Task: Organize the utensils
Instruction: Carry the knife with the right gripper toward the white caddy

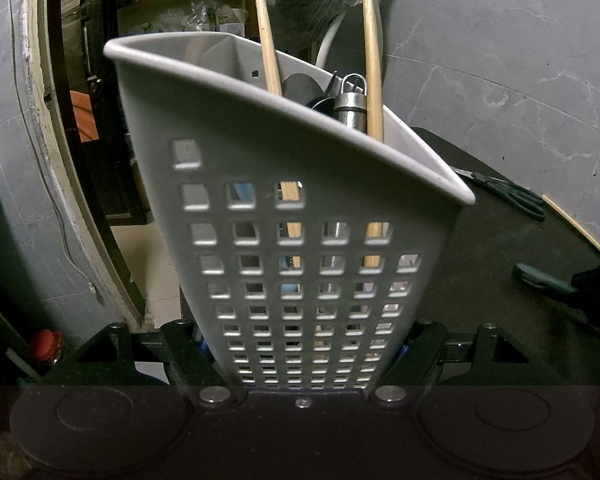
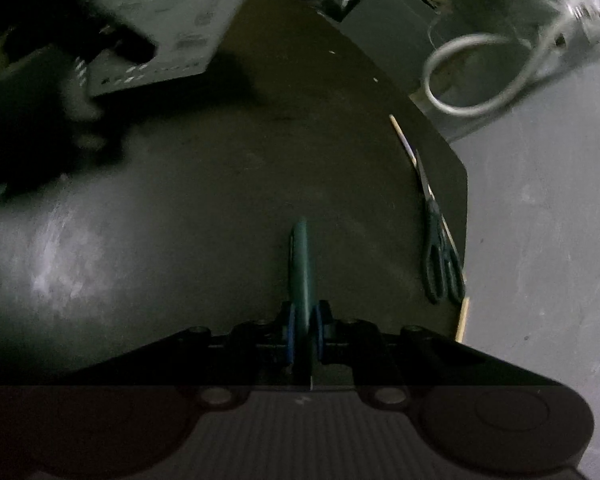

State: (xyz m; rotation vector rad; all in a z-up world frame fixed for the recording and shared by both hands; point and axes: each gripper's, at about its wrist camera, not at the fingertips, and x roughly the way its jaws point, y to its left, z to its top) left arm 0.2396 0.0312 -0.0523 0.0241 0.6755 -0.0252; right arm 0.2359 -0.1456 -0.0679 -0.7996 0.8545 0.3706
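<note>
The left tool clamps the grey holder, already holding several utensils; the right tool grips a green-handled utensil, while scissors wait on the surface at 3 o'clock.

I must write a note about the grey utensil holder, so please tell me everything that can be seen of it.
The grey utensil holder looks like smooth plastic, tall, with a rounded rim and a wall pierced by rows of square holes. The left claw grips its lower part from both sides, and it stands tilted over the dark table. Inside stand two wooden sticks, a steel handle with a loop and a dark utensil.
</note>
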